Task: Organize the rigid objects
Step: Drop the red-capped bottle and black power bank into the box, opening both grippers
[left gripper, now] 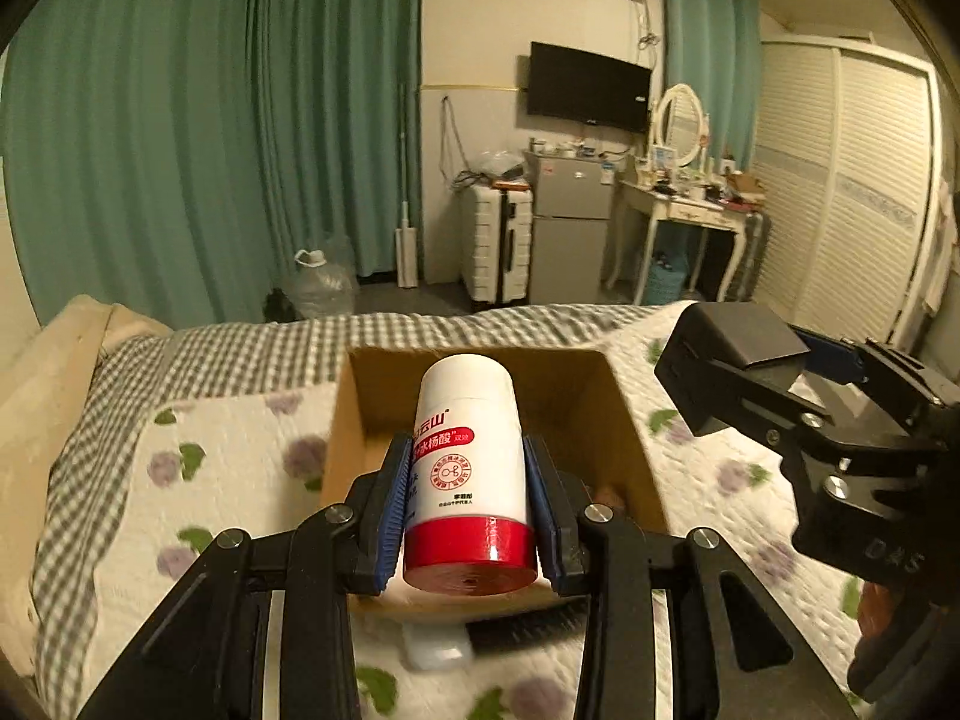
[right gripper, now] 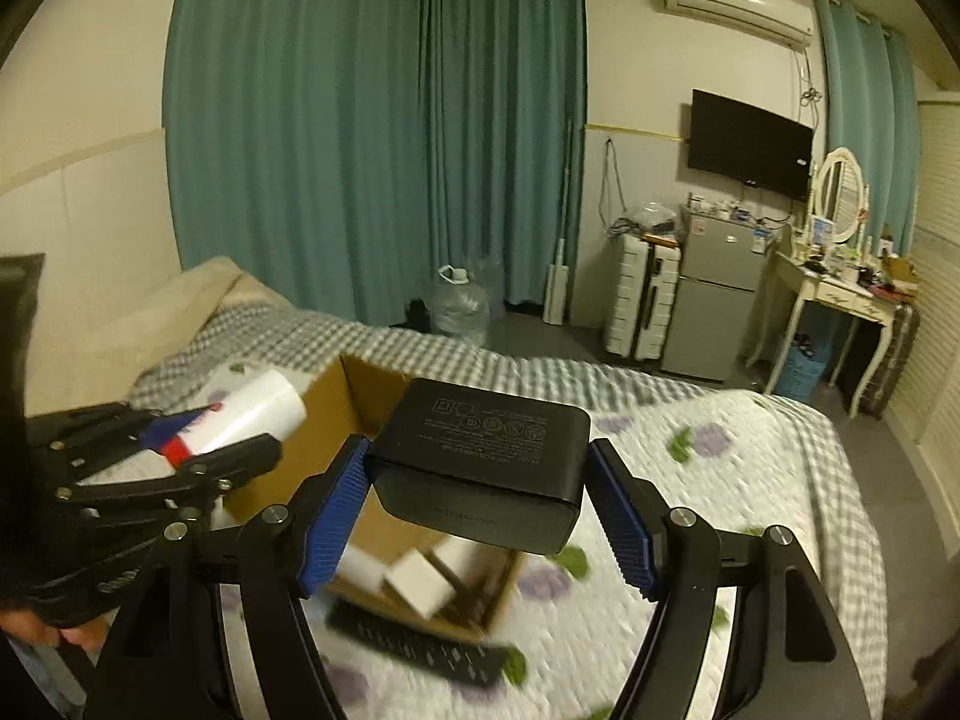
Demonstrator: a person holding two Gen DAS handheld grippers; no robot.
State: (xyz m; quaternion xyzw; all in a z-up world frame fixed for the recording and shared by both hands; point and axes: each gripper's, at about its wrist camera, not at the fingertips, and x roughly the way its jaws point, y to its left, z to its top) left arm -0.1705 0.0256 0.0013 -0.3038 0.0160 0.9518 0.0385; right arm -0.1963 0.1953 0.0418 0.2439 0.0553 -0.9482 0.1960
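Note:
My left gripper (left gripper: 468, 498) is shut on a white bottle with a red cap (left gripper: 465, 468), held above an open cardboard box (left gripper: 624, 420) on the bed. My right gripper (right gripper: 480, 504) is shut on a black power adapter (right gripper: 480, 456), held over the same box (right gripper: 327, 408). In the left wrist view the right gripper (left gripper: 678, 372) with the adapter (left gripper: 750, 333) shows at the right. In the right wrist view the left gripper (right gripper: 270, 444) with the bottle (right gripper: 252, 408) shows at the left. White boxes (right gripper: 420, 585) lie inside the cardboard box.
A black remote control (right gripper: 420, 645) lies on the floral quilt (right gripper: 720, 510) in front of the box. A small white item (left gripper: 438, 648) lies under the box's near edge. Beyond the bed stand a water jug (left gripper: 321, 285), suitcase (left gripper: 495, 240), fridge (left gripper: 570, 228) and dressing table (left gripper: 684, 210).

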